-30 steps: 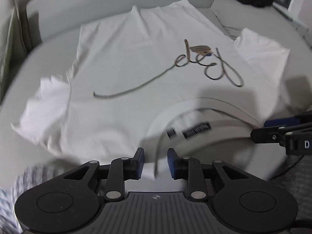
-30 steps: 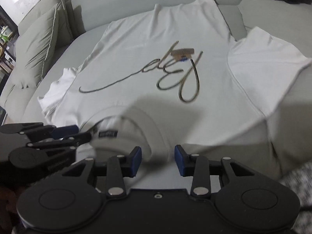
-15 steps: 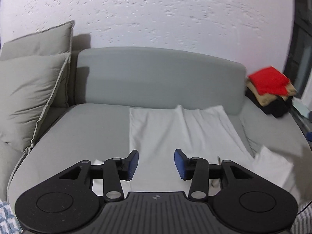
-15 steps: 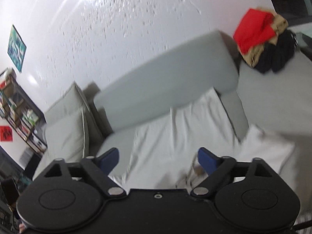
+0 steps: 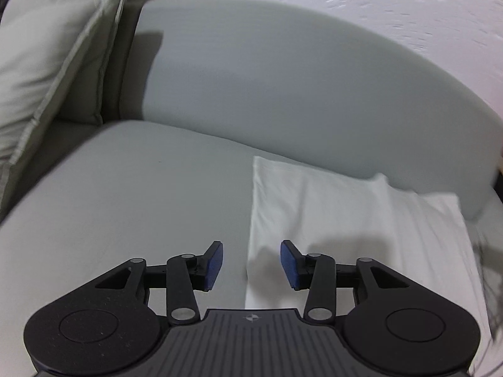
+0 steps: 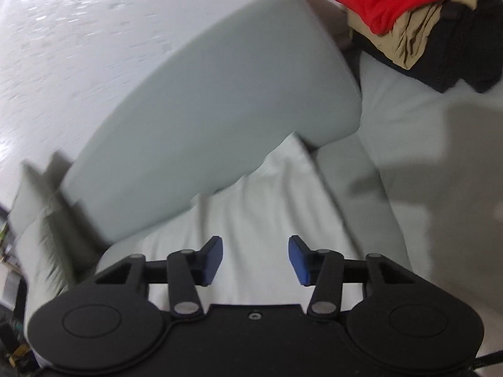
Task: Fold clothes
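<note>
Here, one white garment (image 5: 345, 220) is lying flat on the grey sofa seat (image 5: 125, 194), its far edge touching the backrest (image 5: 283, 78). The left gripper (image 5: 251, 265) is hovering over the garment's left edge with its jaws apart and nothing between them. The right gripper (image 6: 255, 260) has just been narrowing its jaws, which are standing apart and empty above the cloth. The fabric is looking light, soft and limp, likely to sag and wrinkle, so pinching its far corners seems wisest. One pile of other clothes (image 6: 415, 15) is sitting well apart; two pale cushions (image 5: 47, 62) are leaning at the left.
</note>
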Tool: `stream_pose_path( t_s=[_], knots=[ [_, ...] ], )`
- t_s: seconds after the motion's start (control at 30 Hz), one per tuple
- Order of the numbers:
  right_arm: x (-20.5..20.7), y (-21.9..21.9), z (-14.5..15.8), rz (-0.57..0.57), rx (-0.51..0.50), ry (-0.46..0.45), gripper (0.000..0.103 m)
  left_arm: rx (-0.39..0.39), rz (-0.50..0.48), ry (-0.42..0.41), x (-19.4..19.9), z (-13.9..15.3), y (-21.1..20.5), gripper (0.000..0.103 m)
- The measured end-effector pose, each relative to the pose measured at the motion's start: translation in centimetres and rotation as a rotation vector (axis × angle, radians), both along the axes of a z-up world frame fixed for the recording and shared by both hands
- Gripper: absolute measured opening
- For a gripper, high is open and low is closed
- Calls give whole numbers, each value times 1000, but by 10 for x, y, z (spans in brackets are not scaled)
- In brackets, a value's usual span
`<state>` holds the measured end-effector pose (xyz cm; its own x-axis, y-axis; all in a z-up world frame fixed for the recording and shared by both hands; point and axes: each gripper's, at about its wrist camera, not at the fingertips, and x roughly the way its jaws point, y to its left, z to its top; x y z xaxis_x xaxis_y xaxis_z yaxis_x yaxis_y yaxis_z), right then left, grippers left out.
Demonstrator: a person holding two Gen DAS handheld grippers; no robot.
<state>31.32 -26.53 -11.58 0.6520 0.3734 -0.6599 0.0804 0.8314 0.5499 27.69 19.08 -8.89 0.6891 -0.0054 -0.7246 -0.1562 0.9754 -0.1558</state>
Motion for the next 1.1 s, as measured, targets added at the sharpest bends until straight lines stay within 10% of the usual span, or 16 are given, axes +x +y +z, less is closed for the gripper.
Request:
stream_pose_path(
  t_s=[0.37, 0.47, 0.57, 0.63, 0.8, 1.1],
  knots=[
    [132, -14, -84, -73, -85, 21, 51, -37, -34, 30, 121, -54, 14, 44],
    [144, -11, -91, -27, -95, -11, 50, 17, -95, 16, 140, -53, 0, 31],
    [150, -1, -95, 33, -152, -35, 33, 114, -134, 6, 149, -54, -16, 4],
    [150, 7, -98, 69, -184, -42, 3, 208, -148, -17, 146, -53, -27, 3],
    [120, 18, -83, -80, -389, -190, 3, 428, -69, -56, 134, -57, -39, 4],
    [91, 5, -84, -142, -301, -47, 21, 406, -38, 2, 114, -33, -42, 17]
  ],
)
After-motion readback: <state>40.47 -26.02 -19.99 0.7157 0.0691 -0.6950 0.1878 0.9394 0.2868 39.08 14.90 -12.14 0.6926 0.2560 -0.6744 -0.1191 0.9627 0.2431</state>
